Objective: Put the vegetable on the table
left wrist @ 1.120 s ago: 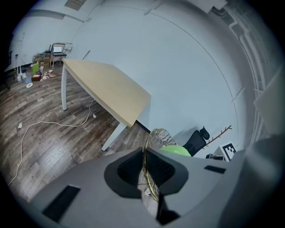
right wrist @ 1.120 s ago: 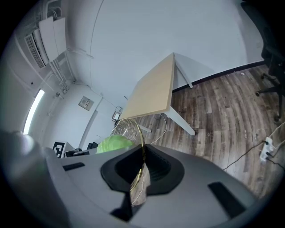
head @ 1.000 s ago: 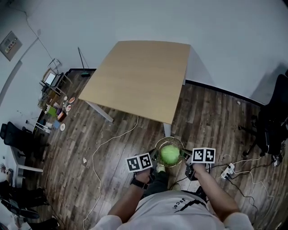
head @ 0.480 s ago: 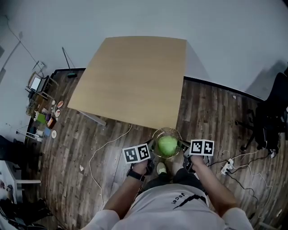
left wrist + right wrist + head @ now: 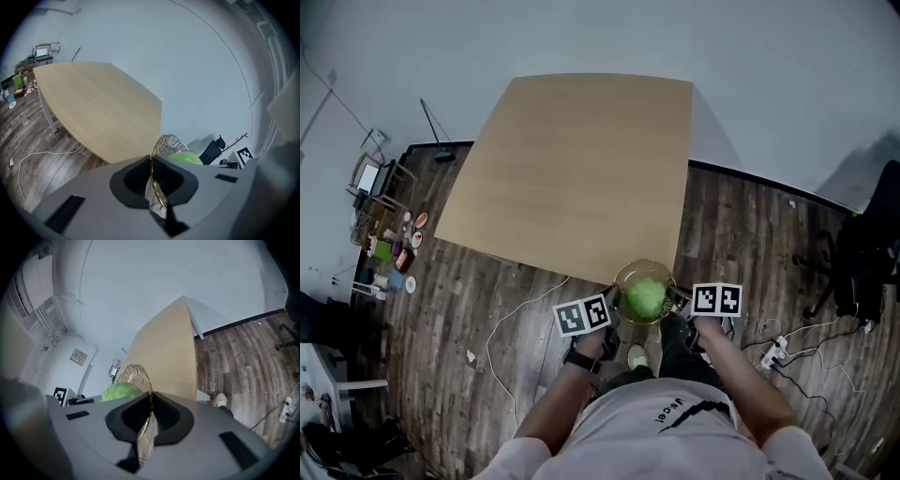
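A green cabbage point(image 5: 645, 297) lies in a clear glass bowl point(image 5: 630, 277) with a gold rim, held in the air just before the near edge of the wooden table point(image 5: 572, 159). My left gripper point(image 5: 614, 315) is shut on the bowl's left rim and my right gripper point(image 5: 678, 305) is shut on its right rim. In the left gripper view the bowl rim point(image 5: 153, 176) passes between the jaws, with the cabbage point(image 5: 188, 158) beyond. In the right gripper view the rim point(image 5: 146, 420) is pinched likewise, and the cabbage point(image 5: 121, 392) shows at the left.
The table top is bare wood. A white cable point(image 5: 502, 319) trails over the plank floor at the left. A power strip point(image 5: 772, 351) with wires lies at the right, near a black office chair point(image 5: 862, 258). Shelves with small items point(image 5: 380, 234) stand at the far left.
The bowl with the cabbage has moved forward, from over the floor to the table's near edge. Both grippers have kept their hold on the rim.
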Demonstrator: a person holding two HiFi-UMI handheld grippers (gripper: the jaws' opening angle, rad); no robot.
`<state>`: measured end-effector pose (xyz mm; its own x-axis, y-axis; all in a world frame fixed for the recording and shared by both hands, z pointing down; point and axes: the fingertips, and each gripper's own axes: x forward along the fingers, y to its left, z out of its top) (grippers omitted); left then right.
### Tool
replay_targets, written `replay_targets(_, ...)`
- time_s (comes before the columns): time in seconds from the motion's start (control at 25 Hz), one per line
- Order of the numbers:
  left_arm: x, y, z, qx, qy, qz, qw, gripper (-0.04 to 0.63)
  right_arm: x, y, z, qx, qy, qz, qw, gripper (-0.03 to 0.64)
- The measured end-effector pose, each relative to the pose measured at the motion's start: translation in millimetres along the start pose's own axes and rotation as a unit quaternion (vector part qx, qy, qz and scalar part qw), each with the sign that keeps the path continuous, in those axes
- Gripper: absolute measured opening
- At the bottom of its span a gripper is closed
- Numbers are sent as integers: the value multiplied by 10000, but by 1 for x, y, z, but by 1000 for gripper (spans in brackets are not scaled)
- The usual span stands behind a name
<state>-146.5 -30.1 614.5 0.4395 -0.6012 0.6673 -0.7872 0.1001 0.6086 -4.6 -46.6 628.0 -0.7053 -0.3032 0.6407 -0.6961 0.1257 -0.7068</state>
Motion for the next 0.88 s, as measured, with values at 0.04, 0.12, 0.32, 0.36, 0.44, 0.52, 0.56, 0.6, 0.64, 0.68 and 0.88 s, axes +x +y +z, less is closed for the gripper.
replay_targets(0.04,8,2,6,-23,9,43,10000,28,6,-3,9,-10,51,13,10000,25)
replay_targets(0.12,24,6,20,-37,18,141,9999,25,18,-9,28,-20,167,49,9998,25)
replay_targets(0.32,65,11,53,-153,-90,324,9993,23,48,-25,80,-182,494,68,9986,25)
replay_targets(0.36,74,13,60,-208,-115,347,9991,23,54,-28,90,-216,556,82,9982,25)
replay_targets(0.44,91,17,72,-303,-144,397,9986,23,67,-36,108,-264,688,98,9972,25)
replay_targets(0.52,106,21,82,-375,-180,436,9982,23,80,-43,122,-302,823,118,9961,25)
replay_targets(0.56,114,23,86,-407,-205,454,9979,23,86,-47,129,-319,884,130,9955,25)
replay_targets(0.6,121,25,91,-438,-229,474,9977,23,92,-51,136,-338,936,135,9949,25)
replay_targets(0.64,128,28,95,-471,-250,498,9973,23,97,-55,142,-352,980,134,9945,25)
replay_targets(0.68,135,30,99,-507,-263,525,9970,23,103,-58,148,-358,1016,129,9941,25)
replay_targets(0.88,163,47,110,-604,-141,641,9960,23,132,-76,162,-216,1199,80,9925,25)
